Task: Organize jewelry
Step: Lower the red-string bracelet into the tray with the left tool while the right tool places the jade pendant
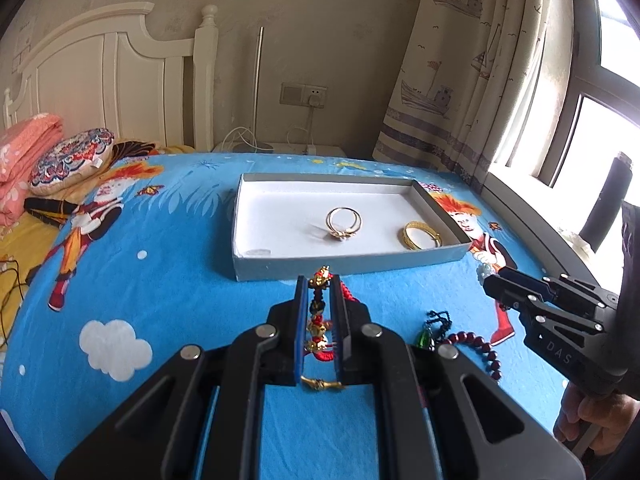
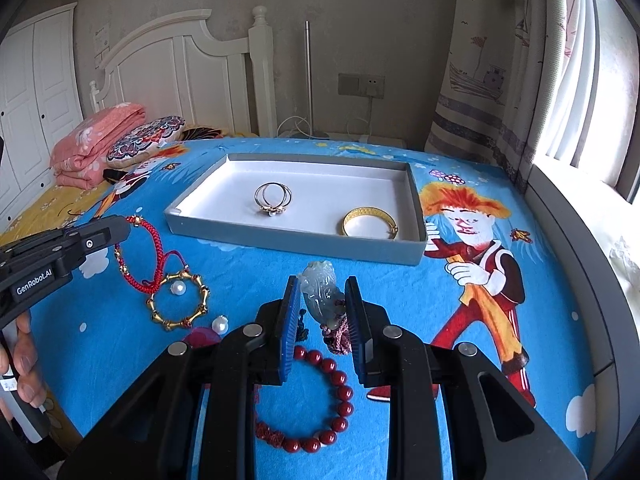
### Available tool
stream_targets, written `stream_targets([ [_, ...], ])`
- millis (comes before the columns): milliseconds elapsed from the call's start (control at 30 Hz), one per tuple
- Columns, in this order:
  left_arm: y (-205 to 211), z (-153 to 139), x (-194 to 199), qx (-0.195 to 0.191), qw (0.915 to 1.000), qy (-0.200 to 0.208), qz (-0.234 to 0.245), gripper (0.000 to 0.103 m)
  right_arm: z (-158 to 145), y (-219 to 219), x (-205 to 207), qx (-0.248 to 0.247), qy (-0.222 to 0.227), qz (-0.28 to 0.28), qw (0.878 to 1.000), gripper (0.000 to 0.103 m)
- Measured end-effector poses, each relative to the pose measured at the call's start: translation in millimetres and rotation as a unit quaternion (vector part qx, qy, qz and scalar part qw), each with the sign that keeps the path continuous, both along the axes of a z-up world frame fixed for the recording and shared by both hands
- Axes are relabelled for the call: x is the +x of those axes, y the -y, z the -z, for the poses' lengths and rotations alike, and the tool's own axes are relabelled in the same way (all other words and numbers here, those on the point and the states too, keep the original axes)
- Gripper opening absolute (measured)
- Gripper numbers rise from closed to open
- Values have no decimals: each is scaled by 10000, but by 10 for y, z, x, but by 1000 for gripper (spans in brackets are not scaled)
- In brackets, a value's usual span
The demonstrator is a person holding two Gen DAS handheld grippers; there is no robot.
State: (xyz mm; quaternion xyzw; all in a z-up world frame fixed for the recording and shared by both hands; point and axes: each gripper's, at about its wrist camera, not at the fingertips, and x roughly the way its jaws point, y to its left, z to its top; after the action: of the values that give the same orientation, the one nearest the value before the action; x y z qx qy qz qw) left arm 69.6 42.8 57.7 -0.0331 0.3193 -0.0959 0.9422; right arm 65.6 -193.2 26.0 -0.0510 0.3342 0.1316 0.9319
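Jewelry lies scattered on the bed: left tongs (image 1: 320,280) pinch a red cord bracelet (image 1: 320,312), right tongs (image 2: 323,280) narrow around a jade pendant (image 2: 322,288). Best practice: lift each clear, release gently inside the gray tray (image 2: 296,236).

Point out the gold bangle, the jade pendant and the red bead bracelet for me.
gold bangle (image 2: 370,222): right wrist view, on its near rim, inside the tray.
jade pendant (image 2: 322,286): right wrist view, on the carved body.
red bead bracelet (image 2: 339,378): right wrist view, on a right-side bead.
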Motion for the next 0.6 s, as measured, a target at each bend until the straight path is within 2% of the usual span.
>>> stream_targets([
  [167,-34,-106,151,182,9997,109,-102,10,-51,27,180,70,33,117,9999,23],
  [433,-64,-287,451,246,9992,216,-212,10,-169,43,475,169,116,242,9995,23],
  [600,-71,-300,683,250,9990,181,-317,10,-265,-19,637,181,194,238,9994,23],
])
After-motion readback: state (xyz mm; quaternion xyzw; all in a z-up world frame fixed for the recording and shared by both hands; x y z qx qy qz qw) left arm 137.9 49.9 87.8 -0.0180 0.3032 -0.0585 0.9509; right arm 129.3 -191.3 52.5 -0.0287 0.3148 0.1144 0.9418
